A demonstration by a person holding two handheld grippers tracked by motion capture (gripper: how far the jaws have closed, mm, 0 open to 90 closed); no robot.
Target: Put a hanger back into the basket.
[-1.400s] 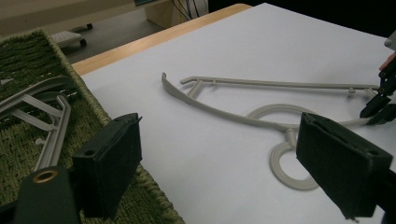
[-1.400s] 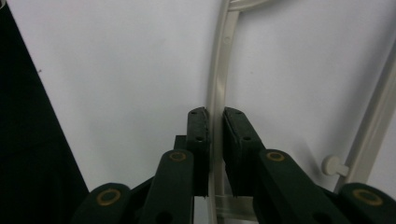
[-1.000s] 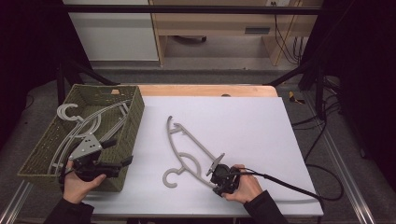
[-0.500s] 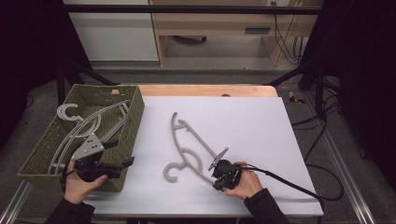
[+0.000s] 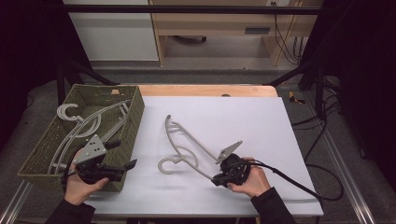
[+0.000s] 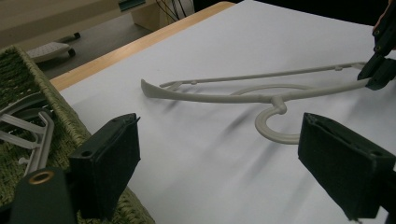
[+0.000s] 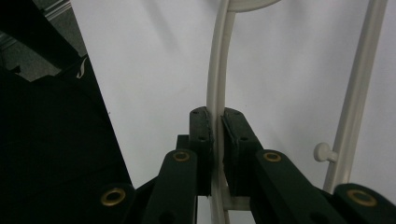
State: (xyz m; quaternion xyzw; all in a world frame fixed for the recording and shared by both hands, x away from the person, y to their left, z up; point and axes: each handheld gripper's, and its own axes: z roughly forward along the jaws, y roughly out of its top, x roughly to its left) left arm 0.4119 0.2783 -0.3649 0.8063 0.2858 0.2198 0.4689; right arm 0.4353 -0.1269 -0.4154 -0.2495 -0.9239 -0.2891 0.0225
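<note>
High view: the pale grey plastic hanger (image 5: 184, 145) lies on the white table (image 5: 261, 121), long axis running far-left from the right gripper (image 5: 218, 179). Left gripper view: the left gripper (image 6: 233, 168) gapes, hanger beyond. Right gripper view: jaws clamp the hanger's arm.

Lab or recording studio setup, not a home. White table (image 5: 243, 116) with a wooden edge sits on a metal-rail frame (image 5: 343, 177), ringed by black curtains (image 5: 28, 56) and black tripod legs (image 5: 289, 74). Grey floor behind, with a light wooden bench (image 5: 219, 23) and a white cabinet (image 5: 112, 32). Loose cables (image 5: 285, 42) hang beside the bench, more trail on the floor at right. Woven green basket (image 5: 135, 116) of grey hangers looks like a staged prop.
</note>
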